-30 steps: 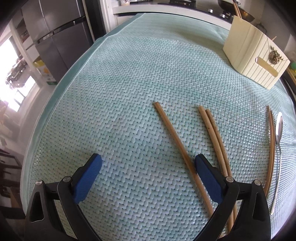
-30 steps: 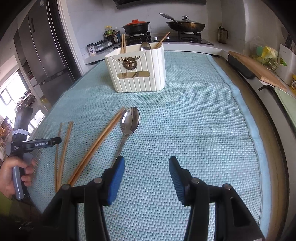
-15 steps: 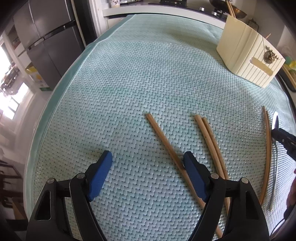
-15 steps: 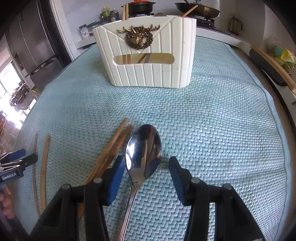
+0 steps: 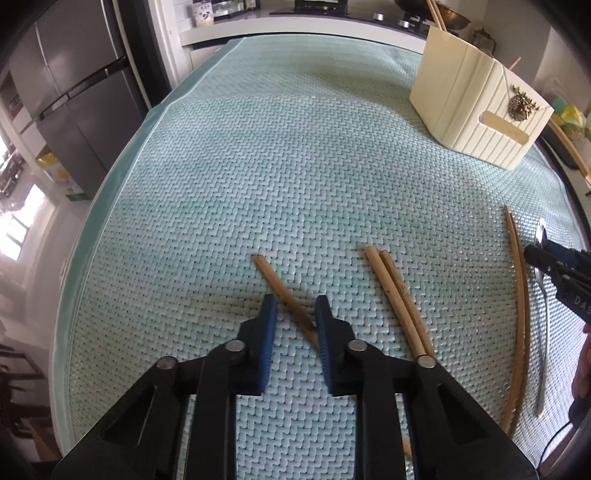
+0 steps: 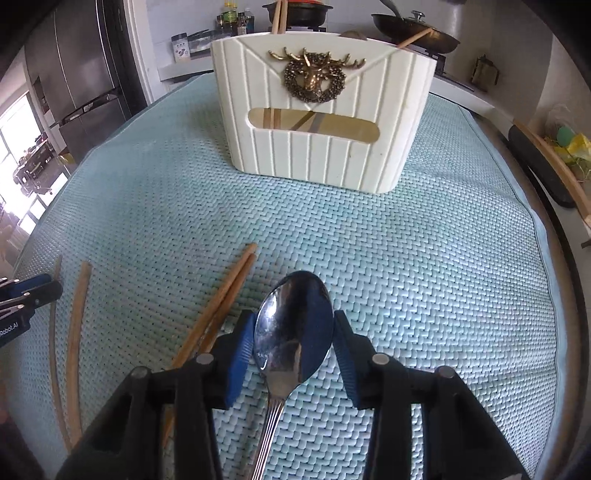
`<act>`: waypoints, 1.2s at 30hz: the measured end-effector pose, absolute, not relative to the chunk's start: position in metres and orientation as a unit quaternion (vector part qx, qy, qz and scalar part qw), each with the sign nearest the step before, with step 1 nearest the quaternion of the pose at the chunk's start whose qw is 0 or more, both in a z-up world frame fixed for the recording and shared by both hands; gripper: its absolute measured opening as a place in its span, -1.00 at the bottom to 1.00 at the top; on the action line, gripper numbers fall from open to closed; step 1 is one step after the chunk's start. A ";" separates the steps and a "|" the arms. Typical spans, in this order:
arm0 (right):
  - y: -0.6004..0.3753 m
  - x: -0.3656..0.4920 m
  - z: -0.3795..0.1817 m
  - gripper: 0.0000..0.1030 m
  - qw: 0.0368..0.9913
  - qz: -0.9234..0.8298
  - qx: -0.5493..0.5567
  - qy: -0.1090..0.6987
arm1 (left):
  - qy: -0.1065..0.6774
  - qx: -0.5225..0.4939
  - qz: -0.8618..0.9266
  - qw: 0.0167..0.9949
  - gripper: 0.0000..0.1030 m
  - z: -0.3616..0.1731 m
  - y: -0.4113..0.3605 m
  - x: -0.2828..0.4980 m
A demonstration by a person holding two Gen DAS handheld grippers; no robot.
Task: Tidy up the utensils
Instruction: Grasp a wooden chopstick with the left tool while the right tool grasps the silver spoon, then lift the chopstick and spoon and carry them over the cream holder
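In the left wrist view my left gripper [image 5: 295, 308] has its blue pads nearly together around a single wooden chopstick [image 5: 275, 278] lying on the teal mat; a small gap still shows at the left pad. A pair of chopsticks [image 5: 397, 301] lies to its right, and another pair [image 5: 519, 295] lies further right. In the right wrist view my right gripper [image 6: 294, 325] has its pads against both sides of the bowl of a metal spoon [image 6: 293, 325]. A pair of chopsticks [image 6: 225, 295] lies left of the spoon. The cream utensil holder [image 6: 321, 110] with a deer ornament stands beyond.
The holder [image 5: 476, 107] has chopsticks and a spoon standing in it. The teal woven mat [image 5: 295, 166] covers the counter. A fridge [image 5: 74, 85] stands at the left, a stove with pans [image 6: 413, 29] behind, and a cutting board [image 6: 550, 166] at the right edge.
Both grippers have narrowed their jaws: the left around the single chopstick, the right onto the spoon's bowl. The right gripper has also moved forward over the spoon.
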State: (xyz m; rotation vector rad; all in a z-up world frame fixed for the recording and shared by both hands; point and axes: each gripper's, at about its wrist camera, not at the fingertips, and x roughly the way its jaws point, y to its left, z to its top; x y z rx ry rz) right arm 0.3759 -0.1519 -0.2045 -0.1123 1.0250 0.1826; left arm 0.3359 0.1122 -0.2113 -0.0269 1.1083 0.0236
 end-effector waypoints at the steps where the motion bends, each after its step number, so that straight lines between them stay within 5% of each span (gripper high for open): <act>1: -0.156 0.373 -0.200 -0.17 0.869 0.089 -0.046 0.485 | 0.526 -0.017 0.007 0.850 -0.73 -0.210 0.112 0.335; 9: -0.188 0.333 -0.146 -0.18 0.900 0.103 0.012 0.424 | 0.495 -0.068 -0.038 0.865 -0.98 -0.179 0.115 0.323; 32: -0.243 0.273 -0.076 -0.19 0.932 0.118 0.059 0.338 | 0.449 -0.146 -0.094 0.876 -1.00 -0.095 0.135 0.308; 34: -0.245 0.271 -0.076 -0.19 0.932 0.118 0.062 0.337 | 0.476 -0.122 -0.075 0.868 -0.97 -0.108 0.136 0.315; 36: -0.247 0.270 -0.076 -0.19 0.932 0.118 0.064 0.336 | 0.505 -0.086 -0.047 0.858 -0.63 -0.129 0.137 0.322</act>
